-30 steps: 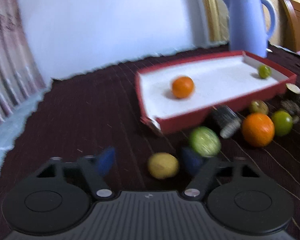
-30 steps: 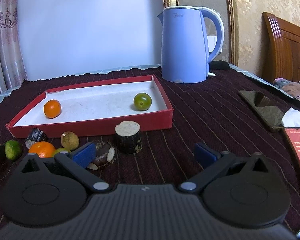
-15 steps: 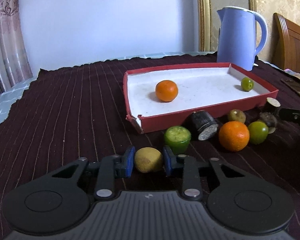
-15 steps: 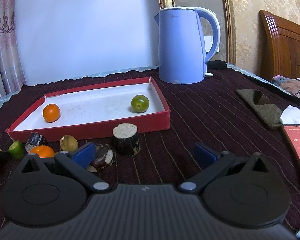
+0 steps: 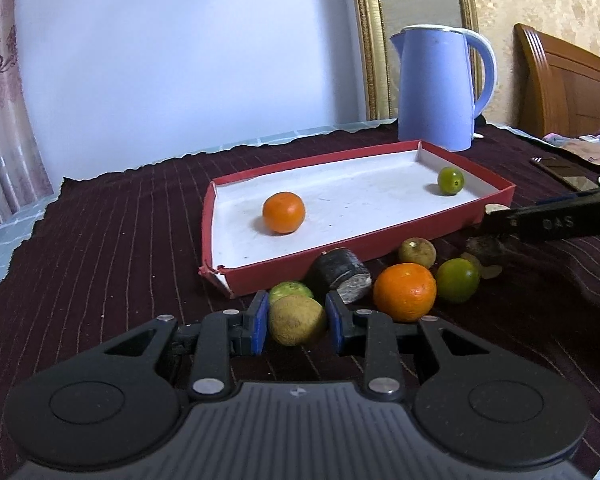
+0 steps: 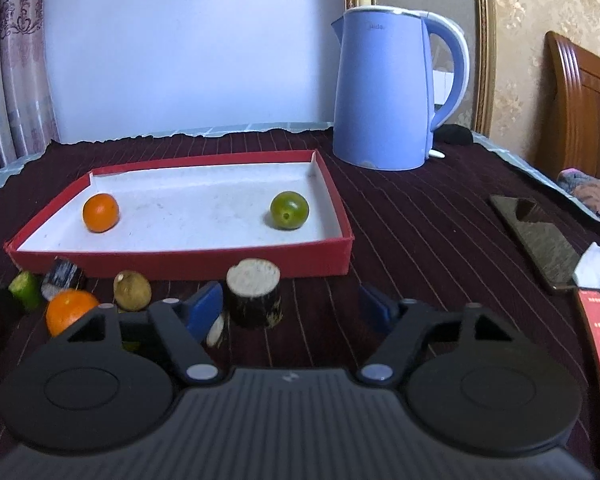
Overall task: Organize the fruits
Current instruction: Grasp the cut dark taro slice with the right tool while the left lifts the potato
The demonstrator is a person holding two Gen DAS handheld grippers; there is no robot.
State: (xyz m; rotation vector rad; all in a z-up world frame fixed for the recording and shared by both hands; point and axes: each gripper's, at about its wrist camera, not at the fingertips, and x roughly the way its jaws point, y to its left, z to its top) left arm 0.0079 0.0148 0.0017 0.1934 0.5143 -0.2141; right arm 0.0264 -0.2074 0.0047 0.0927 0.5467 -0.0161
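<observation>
A: The left gripper's point(image 5: 297, 322) blue pads point(image 5: 260, 322) pinch a yellow-brown fruit point(image 5: 297, 320), one pad on each side. In the right wrist view the right gripper's point(image 6: 296, 304) fingers are spread wide and hold nothing.

B: Where is the fruit relative to the tray point(image 5: 352, 246)?

A: In the left wrist view it sits at 6 o'clock from the tray's near wall, close to the torn corner. It looks slightly raised off the cloth point(image 5: 100, 248), though that is hard to confirm. Inside the tray lie an orange point(image 5: 283, 213) at 9 o'clock and a green fruit point(image 5: 450, 181) at 3 o'clock.

B: What could go wrong?

A: The fruit is round and probably smooth, and the pads meet it only at its widest points. A tilt or quick swing toward 12 o'clock could roll it out. A low carry might clip the tray wall or nudge the cut lime point(image 5: 290, 291) and the dark stub point(image 5: 342, 274) just behind.

B: And the right side?

A: Its left pad point(image 6: 204, 306) stands just beside another stub point(image 6: 253, 294). A careless shift could topple it toward the loose fruit at 9 o'clock.
</observation>
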